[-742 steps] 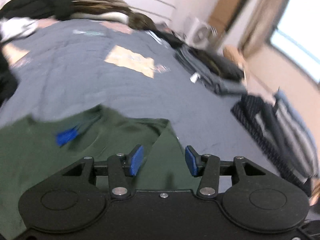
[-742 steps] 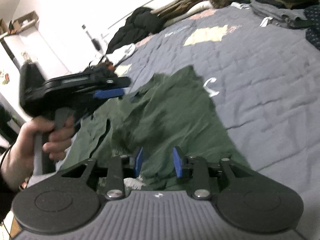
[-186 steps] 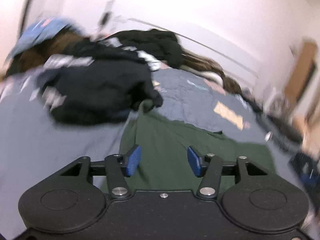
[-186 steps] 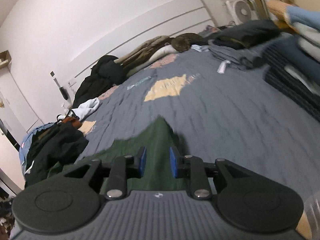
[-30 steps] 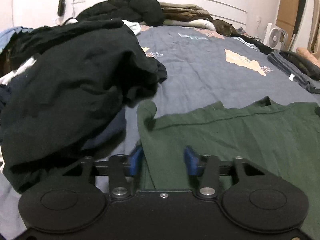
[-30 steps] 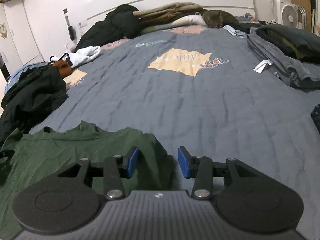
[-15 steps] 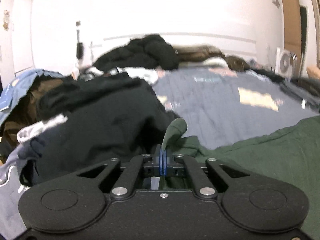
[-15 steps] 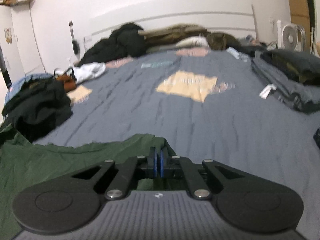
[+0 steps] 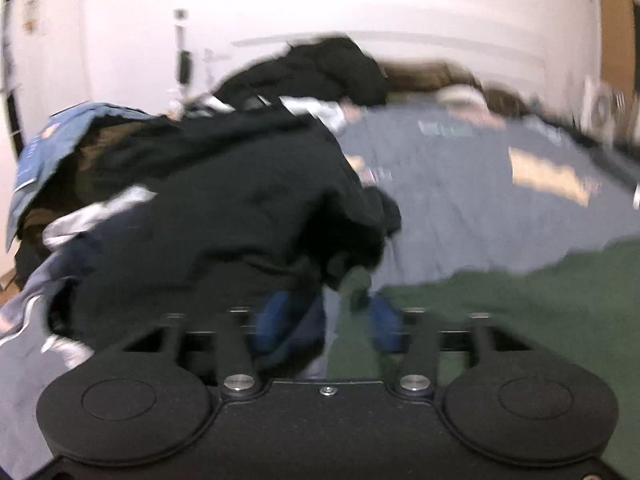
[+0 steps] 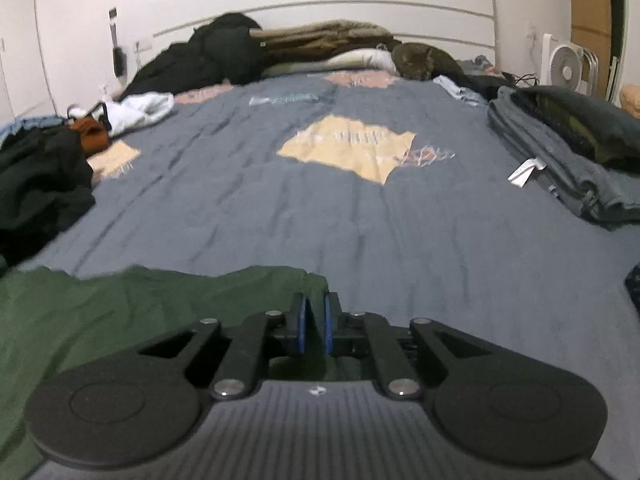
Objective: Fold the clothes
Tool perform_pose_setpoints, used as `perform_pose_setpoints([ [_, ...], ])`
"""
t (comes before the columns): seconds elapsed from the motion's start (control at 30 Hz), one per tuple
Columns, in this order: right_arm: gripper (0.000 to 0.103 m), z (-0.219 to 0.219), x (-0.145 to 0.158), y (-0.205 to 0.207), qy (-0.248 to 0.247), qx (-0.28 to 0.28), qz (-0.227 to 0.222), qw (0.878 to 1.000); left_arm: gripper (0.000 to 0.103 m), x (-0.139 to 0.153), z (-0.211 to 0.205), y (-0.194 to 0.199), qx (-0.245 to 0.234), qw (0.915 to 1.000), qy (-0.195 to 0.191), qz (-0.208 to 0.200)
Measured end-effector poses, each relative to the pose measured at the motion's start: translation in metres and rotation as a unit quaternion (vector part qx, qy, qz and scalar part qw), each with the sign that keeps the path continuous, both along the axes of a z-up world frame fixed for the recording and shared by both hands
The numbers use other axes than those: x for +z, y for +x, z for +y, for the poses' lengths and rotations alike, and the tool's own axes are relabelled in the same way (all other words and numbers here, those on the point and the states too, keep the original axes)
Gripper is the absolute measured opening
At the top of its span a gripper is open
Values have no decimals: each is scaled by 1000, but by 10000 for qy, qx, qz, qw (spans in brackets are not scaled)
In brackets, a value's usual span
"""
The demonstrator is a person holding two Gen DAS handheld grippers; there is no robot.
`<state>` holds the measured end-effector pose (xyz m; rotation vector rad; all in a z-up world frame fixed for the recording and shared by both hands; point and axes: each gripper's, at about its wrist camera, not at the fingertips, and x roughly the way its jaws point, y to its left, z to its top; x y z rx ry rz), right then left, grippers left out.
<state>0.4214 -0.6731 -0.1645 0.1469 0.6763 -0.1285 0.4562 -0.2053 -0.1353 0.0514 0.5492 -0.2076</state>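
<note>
Green shirt (image 10: 120, 312) lies spread, not yet folded, on the grey bed (image 10: 360, 220). Right gripper (image 10: 315, 326) jaws clamp its corner; left gripper (image 9: 328, 320) jaws stand apart around its other corner, beside unfolded dark clothes (image 9: 208, 216). Folded garments (image 10: 568, 152) sit far right.

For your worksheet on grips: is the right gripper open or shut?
Shut on the green shirt: the right gripper has its blue pads nearly together, pinching the cloth's edge.

Both wrist views low over bed (image 10: 360, 216), facing headboard, sharing green shirt (image 10: 120, 312)
</note>
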Motion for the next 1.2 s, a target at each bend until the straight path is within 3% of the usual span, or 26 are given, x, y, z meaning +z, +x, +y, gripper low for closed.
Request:
perform_pose_setpoints([
  [0.07, 17, -5, 18, -18, 201, -36, -126, 9997, 56, 2, 9, -28, 104, 9986, -506, 126],
  [0.17, 34, -6, 44, -59, 440, -70, -415, 9981, 57, 5, 23, -71, 260, 9912, -1262, 315],
  [0.33, 44, 6, 55, -142, 1489, -269, -731, 9858, 62, 9, 46, -142, 516, 9648, -2502, 624],
  [0.4, 45, 11, 46, -172, 1904, -416, -755, 9779, 62, 7, 54, -172, 678, 9483, -3007, 756],
  [0.57, 49, 20, 13, -238, 2862, -915, -791, 9505, 64, -42, 77, -215, 1441, 8993, -3966, 1151],
  [0.67, 50, 19, -9, -252, 3214, -1130, -655, 9379, 64, -70, 90, -217, 1790, 8598, -4531, 1529],
  [0.7, 50, 18, -17, -256, 3360, -1186, -634, 9322, 64, -75, 93, -216, 1847, 8511, -4661, 1557],
  [0.77, 51, 14, -31, -257, 3660, -1279, -620, 9197, 64, -80, 95, -212, 1855, 8460, -4762, 1520],
  [1.03, 53, 12, -73, -246, 4495, -1637, -440, 8770, 64, -90, 86, -188, 1719, 8441, -4819, 1604],
  [1.2, 57, 14, -85, -231, 4538, -1727, -455, 8731, 64, -96, 81, -172, 1633, 8428, -4853, 1656],
])
